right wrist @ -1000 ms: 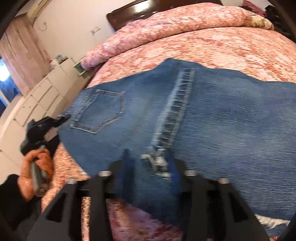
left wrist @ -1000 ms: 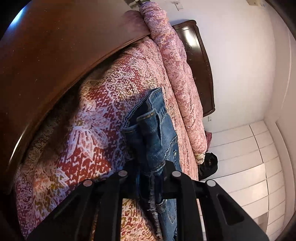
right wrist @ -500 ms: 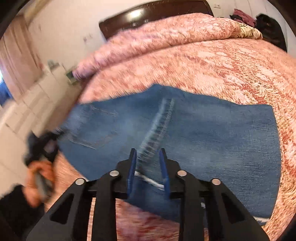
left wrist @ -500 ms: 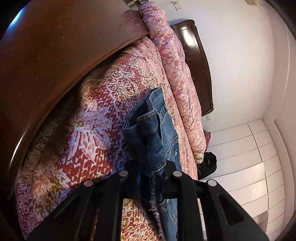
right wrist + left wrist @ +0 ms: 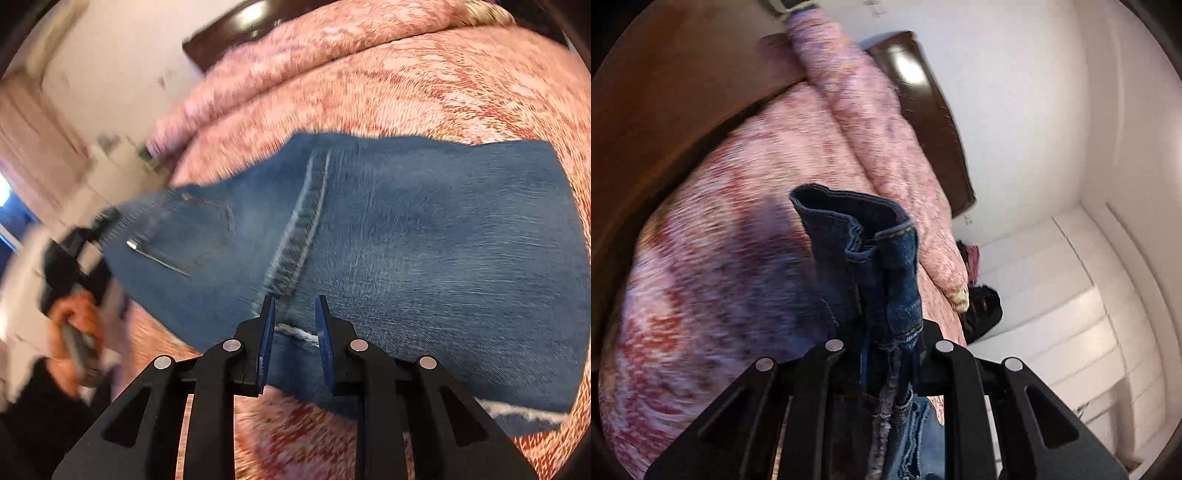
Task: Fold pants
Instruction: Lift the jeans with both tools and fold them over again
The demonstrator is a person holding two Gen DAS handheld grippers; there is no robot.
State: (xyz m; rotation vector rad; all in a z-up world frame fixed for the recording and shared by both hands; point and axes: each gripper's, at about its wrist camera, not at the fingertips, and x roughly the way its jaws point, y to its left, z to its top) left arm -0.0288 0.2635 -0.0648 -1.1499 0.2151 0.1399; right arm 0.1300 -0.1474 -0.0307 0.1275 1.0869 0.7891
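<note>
Denim jeans (image 5: 406, 236) lie flat on the bed (image 5: 424, 85). Left gripper (image 5: 886, 332) stays clamped on the waistband and has just lifted it; right gripper (image 5: 293, 314) fingers just narrowed over the hem, grip uncertain. Fold beginning.

Bed (image 5: 424, 81) covered with a red-and-pink patterned spread; blue jeans (image 5: 424, 236) lie on it, a rolled pink quilt (image 5: 236, 88) along the headboard end.
</note>
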